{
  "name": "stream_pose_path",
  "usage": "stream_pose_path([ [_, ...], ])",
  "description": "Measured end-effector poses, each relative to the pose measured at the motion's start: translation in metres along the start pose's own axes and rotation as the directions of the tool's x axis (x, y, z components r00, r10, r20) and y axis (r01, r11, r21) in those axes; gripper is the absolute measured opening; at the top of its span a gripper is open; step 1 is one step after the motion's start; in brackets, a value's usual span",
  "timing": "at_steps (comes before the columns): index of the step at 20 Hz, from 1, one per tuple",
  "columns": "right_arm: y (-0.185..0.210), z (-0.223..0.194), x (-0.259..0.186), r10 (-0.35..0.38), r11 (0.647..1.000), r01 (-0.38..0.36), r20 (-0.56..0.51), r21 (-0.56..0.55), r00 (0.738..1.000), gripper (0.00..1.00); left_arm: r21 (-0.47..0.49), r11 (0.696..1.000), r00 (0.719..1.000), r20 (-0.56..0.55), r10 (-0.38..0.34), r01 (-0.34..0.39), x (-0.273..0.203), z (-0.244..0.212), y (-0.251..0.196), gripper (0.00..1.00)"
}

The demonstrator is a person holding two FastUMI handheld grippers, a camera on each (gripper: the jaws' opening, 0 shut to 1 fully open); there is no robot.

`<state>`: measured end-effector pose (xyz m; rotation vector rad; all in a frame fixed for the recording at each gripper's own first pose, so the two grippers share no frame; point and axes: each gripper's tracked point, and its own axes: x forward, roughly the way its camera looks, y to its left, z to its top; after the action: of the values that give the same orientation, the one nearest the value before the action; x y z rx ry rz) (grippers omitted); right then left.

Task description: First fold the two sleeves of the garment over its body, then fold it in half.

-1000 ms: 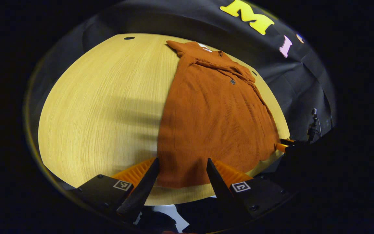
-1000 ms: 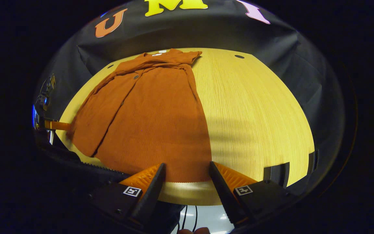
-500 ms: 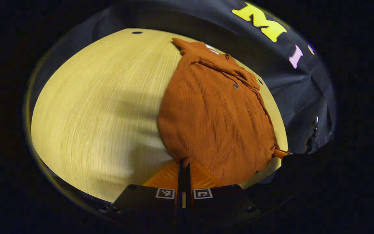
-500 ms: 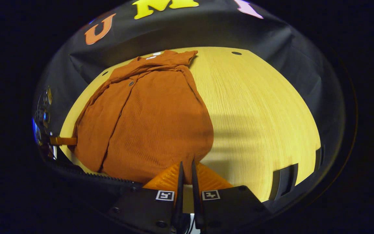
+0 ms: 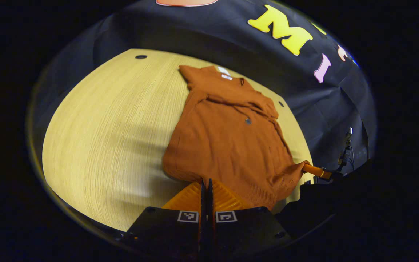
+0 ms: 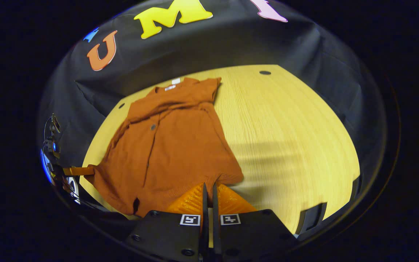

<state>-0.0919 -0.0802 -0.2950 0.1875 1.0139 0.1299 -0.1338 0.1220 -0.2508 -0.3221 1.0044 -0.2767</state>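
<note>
The left tongs (image 5: 206, 185) are pressed together on the near hem corner of the garment (image 5: 227, 142), and the right tongs (image 6: 208, 189) are likewise pinched on the hem at the other near corner; the right tongs also show far off at the edge of the left gripper view, their tip meeting the cloth; the garment, a rust-coloured buttoned shirt, lies on the worktop (image 5: 104, 127) with its collar towards the far wall and its body spread flat between; the sleeves look already folded in over the chest, so the step in hand seems to be the fold in half, with both bottom corners gripped and lifted off the wood; the next move calls for carrying both corners together up and forward to the collar, keeping them level so the hem lands square on the shoulders, then letting go; compared with a second ago, when both tongs stood spread over the flat hem, they have now closed on it, and since half a second ago the hem has risen and bunched, pulled a little way towards the collar, so the cloth looks shorter.
</note>
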Motion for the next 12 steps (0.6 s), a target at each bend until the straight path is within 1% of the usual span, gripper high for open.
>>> stream_pose_path([
  [2,0.008,0.037,-0.005,0.012,1.0,-0.012,0.064,-0.006,0.998,0.06,0.048,0.999,0.998,0.055,-0.002,-0.001,-0.003,0.031,-0.008,0.03],
  [5,0.024,0.096,-0.006,0.046,0.999,-0.042,0.162,-0.025,0.986,0.05,0.118,0.993,0.992,0.126,-0.005,-0.01,-0.008,0.083,-0.02,0.03],
  [9,0.043,0.182,-0.003,0.086,0.993,-0.06,0.271,-0.1,0.959,0.06,0.152,0.988,0.976,0.215,-0.028,-0.005,-0.009,0.155,-0.033,0.03],
  [12,0.053,0.237,0.016,0.099,0.989,-0.058,0.311,-0.137,0.945,0.05,0.166,0.986,0.962,0.272,-0.039,-0.007,0.003,0.215,-0.035,0.03],
])
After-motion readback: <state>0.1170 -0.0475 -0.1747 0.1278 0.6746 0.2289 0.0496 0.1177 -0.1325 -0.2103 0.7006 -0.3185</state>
